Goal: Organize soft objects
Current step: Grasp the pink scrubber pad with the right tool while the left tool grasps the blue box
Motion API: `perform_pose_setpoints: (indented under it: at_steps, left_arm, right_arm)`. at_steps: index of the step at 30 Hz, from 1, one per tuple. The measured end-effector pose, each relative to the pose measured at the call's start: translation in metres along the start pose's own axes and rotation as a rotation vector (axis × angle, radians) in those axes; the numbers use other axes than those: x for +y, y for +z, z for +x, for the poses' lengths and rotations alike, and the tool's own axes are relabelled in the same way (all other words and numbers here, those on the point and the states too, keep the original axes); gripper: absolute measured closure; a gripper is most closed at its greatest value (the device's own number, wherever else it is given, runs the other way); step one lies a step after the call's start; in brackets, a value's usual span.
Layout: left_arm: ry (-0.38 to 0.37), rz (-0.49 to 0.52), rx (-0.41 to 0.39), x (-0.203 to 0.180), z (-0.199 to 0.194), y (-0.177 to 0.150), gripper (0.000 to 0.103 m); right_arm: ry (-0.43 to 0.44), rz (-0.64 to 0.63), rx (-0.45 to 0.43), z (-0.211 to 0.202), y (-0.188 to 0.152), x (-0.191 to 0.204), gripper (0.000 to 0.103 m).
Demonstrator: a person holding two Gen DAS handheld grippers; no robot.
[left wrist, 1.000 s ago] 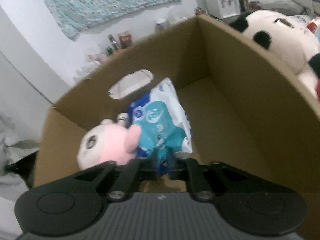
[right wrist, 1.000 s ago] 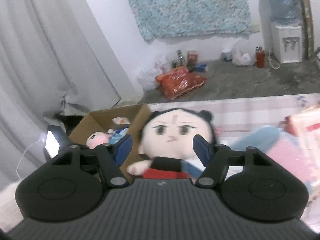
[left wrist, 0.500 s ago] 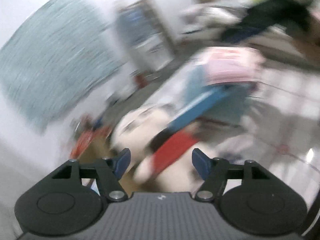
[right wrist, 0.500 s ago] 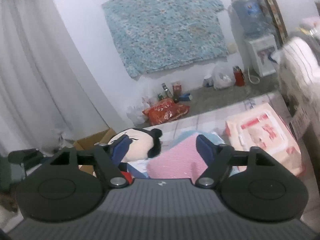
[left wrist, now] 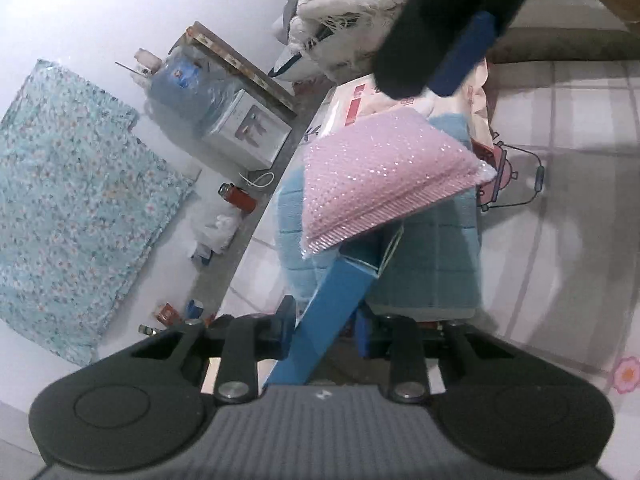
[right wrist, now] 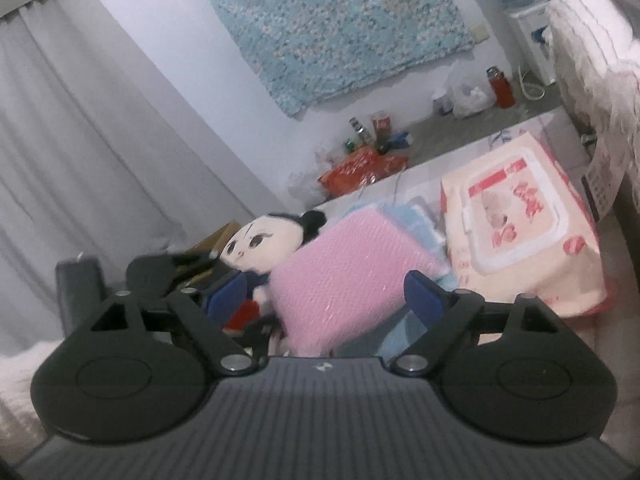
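Note:
My left gripper [left wrist: 324,330] is shut on the blue edge of a light-blue cloth pack [left wrist: 424,256], with a pink mesh sponge pack [left wrist: 380,184] lying on top of it. My right gripper [right wrist: 328,294] is open, its fingers on either side of the pink pack [right wrist: 344,280], not touching it. A black-haired doll [right wrist: 264,240] lies left of the pink pack. A pink wet-wipes pack [right wrist: 516,224] lies to the right; it also shows in the left wrist view [left wrist: 360,100]. The right gripper shows at the top of the left view [left wrist: 460,20].
A cardboard box edge [right wrist: 220,236] sits behind the doll. A white fluffy pile [right wrist: 592,40] is at the right. A water dispenser [left wrist: 248,128], a red bottle [right wrist: 502,88] and an orange bag [right wrist: 360,168] stand by the wall. The floor mat [left wrist: 560,240] is checked.
My left gripper left the box, swung over to the pile and closed on the blue cloth pack. My right gripper moved from the doll to around the pink pack.

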State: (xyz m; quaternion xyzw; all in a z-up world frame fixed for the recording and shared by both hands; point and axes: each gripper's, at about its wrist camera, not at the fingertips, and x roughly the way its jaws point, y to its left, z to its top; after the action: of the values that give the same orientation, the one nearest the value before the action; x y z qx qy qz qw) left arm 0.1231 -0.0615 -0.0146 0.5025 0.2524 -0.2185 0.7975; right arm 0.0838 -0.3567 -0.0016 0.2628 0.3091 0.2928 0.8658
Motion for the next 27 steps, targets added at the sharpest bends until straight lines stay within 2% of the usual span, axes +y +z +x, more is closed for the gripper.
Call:
perform_pose_setpoints:
  at_steps: [4, 7, 8, 11, 13, 15, 16, 18, 22, 27]
  left_arm:
    - [0.017, 0.024, 0.004, -0.008, -0.005, 0.003, 0.073]
    - [0.019, 0.017, 0.001, -0.009, -0.008, 0.003, 0.073]
    - [0.020, 0.014, -0.001, -0.009, -0.010, 0.003, 0.073]
    - [0.017, 0.006, -0.005, -0.008, -0.015, 0.004, 0.074]
    - [0.013, 0.012, -0.011, -0.009, -0.018, 0.006, 0.074]
    - [0.005, 0.019, -0.023, -0.012, -0.022, 0.006, 0.074]
    - [0.003, 0.024, -0.028, -0.014, -0.023, 0.006, 0.074]
    - [0.001, 0.044, -0.030, -0.018, -0.024, 0.006, 0.073]
    - [0.019, 0.081, -0.008, -0.026, -0.020, 0.002, 0.074]
    - [0.022, 0.103, 0.003, -0.029, -0.023, 0.002, 0.073]
  right_arm:
    - [0.040, 0.110, 0.058, 0.002, -0.006, -0.007, 0.017]
    - [0.199, 0.299, 0.078, 0.008, -0.014, -0.021, 0.017]
    - [0.219, 0.349, 0.080, 0.010, -0.016, -0.026, 0.017]
    - [0.216, 0.471, 0.088, 0.015, -0.024, -0.042, 0.017]
    - [0.247, 0.574, 0.087, 0.021, -0.032, -0.055, 0.017]
    - [0.265, 0.644, 0.060, 0.028, -0.039, -0.062, 0.022]
    - [0.254, 0.665, 0.040, 0.031, -0.041, -0.063, 0.029]
    - [0.223, 0.659, 0.033, 0.040, -0.042, -0.060, 0.033]
    - [0.267, 0.722, 0.014, 0.062, -0.049, -0.061, 0.051]
    - [0.245, 0.661, -0.018, 0.068, -0.050, -0.052, 0.059]
